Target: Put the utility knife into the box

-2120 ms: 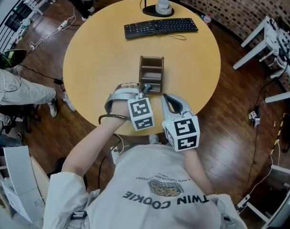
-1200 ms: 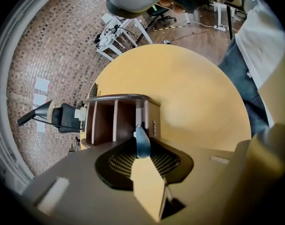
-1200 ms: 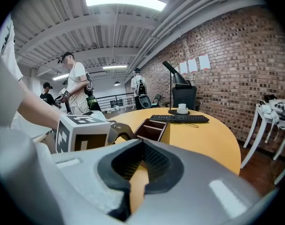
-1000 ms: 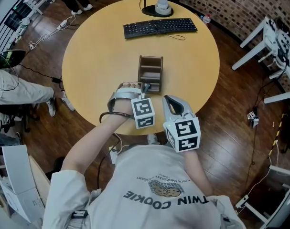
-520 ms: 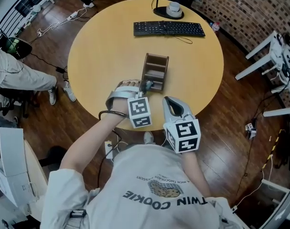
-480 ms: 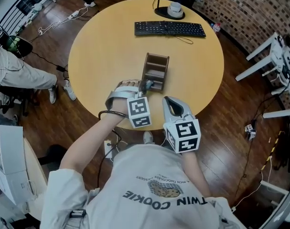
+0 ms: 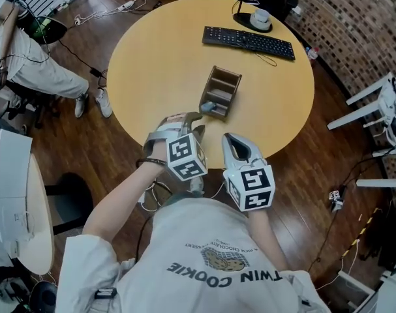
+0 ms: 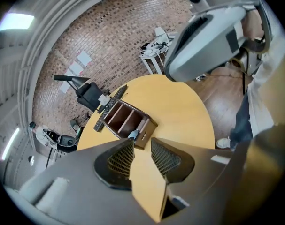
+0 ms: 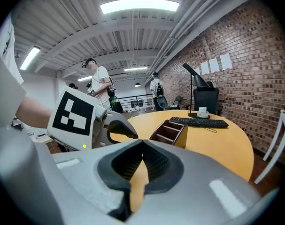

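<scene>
"TWIN COOKIE" on the shirt (image 7: 217, 266), left tool (image 8: 142, 143) spread, empty, jaws just narrowing, right tool (image 9: 142, 144) pressed together, utility knife (image 7: 208, 106) in brown box (image 7: 233, 98), round wooden table (image 7: 158, 57), brick wall (image 7: 354, 18)

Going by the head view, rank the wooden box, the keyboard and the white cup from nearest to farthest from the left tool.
Measured from the left tool in the head view:
1. The wooden box, just ahead of it on the near part of the table.
2. The keyboard, across the table and off to the right.
3. The white cup, beyond the keyboard at the far rim.
</scene>
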Action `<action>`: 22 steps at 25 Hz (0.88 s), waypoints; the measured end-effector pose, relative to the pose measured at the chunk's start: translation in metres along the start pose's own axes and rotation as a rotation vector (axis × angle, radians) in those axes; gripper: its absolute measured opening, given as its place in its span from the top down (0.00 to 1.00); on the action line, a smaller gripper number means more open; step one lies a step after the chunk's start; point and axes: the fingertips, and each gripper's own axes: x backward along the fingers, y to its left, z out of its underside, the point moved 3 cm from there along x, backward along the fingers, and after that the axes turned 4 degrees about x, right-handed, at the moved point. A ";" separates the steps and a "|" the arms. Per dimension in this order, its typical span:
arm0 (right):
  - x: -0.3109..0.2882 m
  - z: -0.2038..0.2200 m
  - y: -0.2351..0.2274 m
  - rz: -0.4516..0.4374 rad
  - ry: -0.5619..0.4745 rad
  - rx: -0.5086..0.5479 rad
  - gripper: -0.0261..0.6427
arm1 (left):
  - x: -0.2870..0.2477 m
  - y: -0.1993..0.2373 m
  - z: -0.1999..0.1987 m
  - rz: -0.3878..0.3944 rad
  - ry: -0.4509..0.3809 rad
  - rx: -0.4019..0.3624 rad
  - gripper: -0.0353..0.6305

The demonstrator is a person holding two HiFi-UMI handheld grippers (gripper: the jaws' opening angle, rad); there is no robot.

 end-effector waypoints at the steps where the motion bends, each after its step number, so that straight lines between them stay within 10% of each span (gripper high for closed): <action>1: 0.003 0.001 0.001 -0.012 -0.001 0.000 0.96 | 0.005 -0.002 -0.002 -0.007 -0.007 0.035 0.77; 22: 0.098 0.024 0.013 -0.212 -0.053 0.013 0.96 | 0.114 -0.082 -0.064 -0.202 -0.170 0.543 0.93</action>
